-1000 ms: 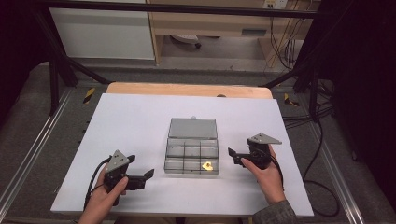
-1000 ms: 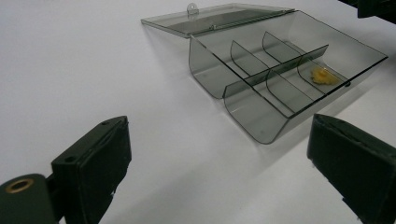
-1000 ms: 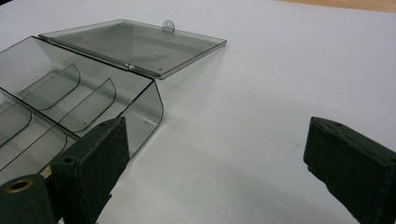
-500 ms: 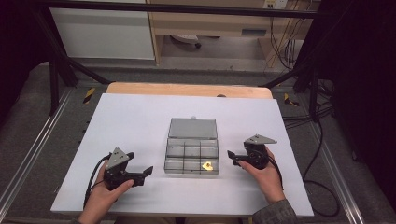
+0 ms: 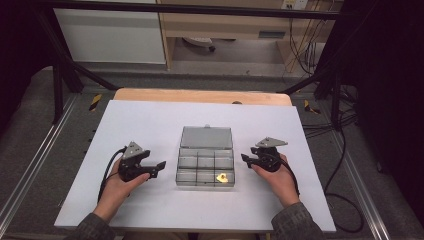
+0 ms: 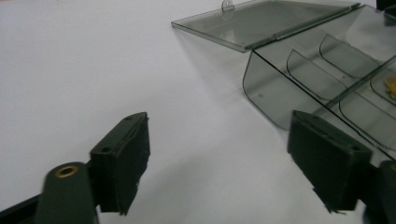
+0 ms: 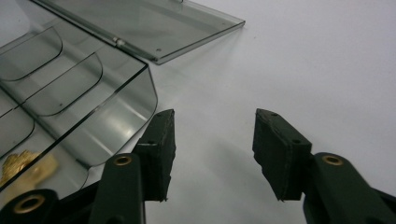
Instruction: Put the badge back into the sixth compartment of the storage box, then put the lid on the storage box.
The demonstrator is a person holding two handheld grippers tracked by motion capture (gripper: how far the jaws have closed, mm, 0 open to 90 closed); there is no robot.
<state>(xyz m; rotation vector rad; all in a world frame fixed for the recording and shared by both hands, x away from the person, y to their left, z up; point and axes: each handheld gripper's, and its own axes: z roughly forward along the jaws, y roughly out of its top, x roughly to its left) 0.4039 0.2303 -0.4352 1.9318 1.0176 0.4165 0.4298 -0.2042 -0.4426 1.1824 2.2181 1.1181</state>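
A clear grey compartment box [image 5: 206, 165] sits mid-table, its lid [image 5: 206, 136] flipped flat behind it. A small gold piece [image 5: 222, 177] lies in the front right compartment. My left gripper [image 5: 157, 167] is just left of the box and points at it. Its jaws are open and have just been closing, with only bare table between them. In the left gripper view the gripper [image 6: 224, 158] faces the box wall [image 6: 275, 88]. My right gripper [image 5: 245, 159] is just right of the box, open and also just closing on nothing. In the right gripper view the gripper [image 7: 215, 149] is beside the box corner [image 7: 135, 102] and the gold piece [image 7: 23, 170].
The white table top [image 5: 150, 120] lies on a wooden board [image 5: 200, 95]. Metal frame rails [image 5: 30, 165] run along both sides, and cables [image 5: 340, 150] trail off the right edge. White surface stretches ahead of the box and at both of its sides.
My left hand has slid right toward the box and my right hand slightly left toward it. Both pairs of jaws stand narrower than before.
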